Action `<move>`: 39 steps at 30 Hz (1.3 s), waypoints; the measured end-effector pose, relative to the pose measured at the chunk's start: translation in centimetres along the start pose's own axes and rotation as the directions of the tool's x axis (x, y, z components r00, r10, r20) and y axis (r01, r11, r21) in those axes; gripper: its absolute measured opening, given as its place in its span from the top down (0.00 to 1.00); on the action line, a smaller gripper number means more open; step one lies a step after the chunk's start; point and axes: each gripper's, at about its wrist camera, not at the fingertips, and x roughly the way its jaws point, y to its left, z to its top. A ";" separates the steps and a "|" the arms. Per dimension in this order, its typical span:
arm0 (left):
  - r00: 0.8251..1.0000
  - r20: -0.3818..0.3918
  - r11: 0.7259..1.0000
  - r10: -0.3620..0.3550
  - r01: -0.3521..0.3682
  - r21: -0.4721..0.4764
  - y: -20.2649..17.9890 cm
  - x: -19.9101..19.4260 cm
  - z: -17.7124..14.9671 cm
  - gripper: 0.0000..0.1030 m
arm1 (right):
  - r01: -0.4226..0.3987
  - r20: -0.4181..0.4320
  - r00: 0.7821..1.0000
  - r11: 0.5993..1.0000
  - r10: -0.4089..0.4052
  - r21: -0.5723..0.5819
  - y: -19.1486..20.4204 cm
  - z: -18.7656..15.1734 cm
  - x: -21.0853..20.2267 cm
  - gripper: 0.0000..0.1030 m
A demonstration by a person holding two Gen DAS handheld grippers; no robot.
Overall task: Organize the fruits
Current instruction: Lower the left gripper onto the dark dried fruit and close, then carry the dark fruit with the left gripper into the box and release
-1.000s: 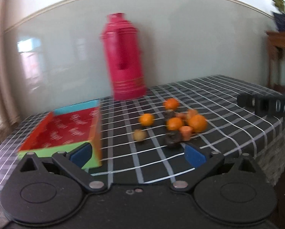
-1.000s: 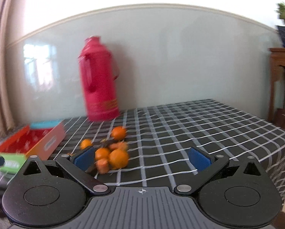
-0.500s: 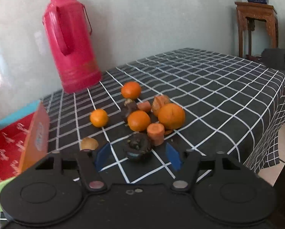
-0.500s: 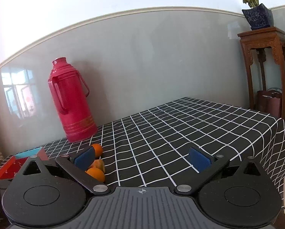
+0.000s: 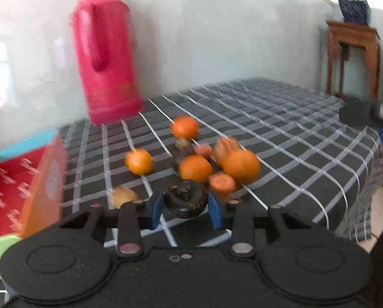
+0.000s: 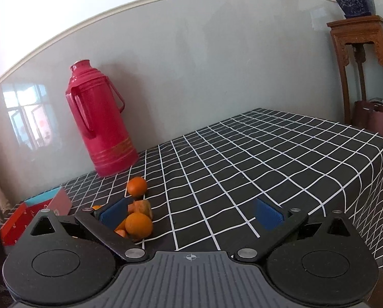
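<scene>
Blurred tablecloth point(image 5: 281, 128); left gripper point(image 5: 185, 209) clasps dark fruit point(image 5: 186, 201).

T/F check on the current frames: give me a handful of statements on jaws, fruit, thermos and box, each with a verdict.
1. The left gripper has its jaws closed on the dark wrinkled fruit. True.
2. The right gripper holds an orange. False: its jaws are wide open with nothing between them.
3. The red thermos lies on its side. False: it stands upright near the wall.
4. The red box sits left of the fruit pile in the left wrist view. True.
5. The tablecloth is plain white. False: it is black with a white grid.
</scene>
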 end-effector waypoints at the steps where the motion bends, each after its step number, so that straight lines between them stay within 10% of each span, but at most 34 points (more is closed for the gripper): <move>1: 0.999 0.029 0.999 0.030 -0.029 -0.022 0.7 -0.6 0.3 0.73 | 0.000 -0.008 1.000 1.000 0.000 -0.006 0.1 0.0 0.2 0.00; 8: 0.950 0.086 0.935 0.301 -0.276 -0.223 7.3 -4.2 0.8 0.72 | -0.024 -0.089 0.996 0.998 0.019 -0.058 1.1 -0.4 2.1 0.00; 18: 0.878 -0.144 0.791 0.456 -0.474 -0.386 14.5 -4.4 -0.9 0.72 | -0.107 -0.219 0.972 0.987 0.080 -0.117 3.3 -1.2 5.1 0.00; 28: 0.857 -0.188 0.752 0.479 -0.512 -0.416 15.5 -4.8 -1.4 0.65 | -0.141 -0.223 0.970 0.969 0.095 -0.202 5.5 0.0 7.0 0.00; 32: 0.864 -0.144 0.741 0.483 -0.491 -0.459 15.2 -5.9 -1.2 0.31 | -0.169 -0.201 0.971 0.967 0.130 -0.192 5.5 0.5 7.8 0.00; 39: 0.841 -0.050 0.755 0.539 -0.509 -0.413 13.9 -7.7 -0.5 0.25 | -0.216 -0.145 0.971 0.957 0.190 -0.193 5.9 -0.2 6.1 0.09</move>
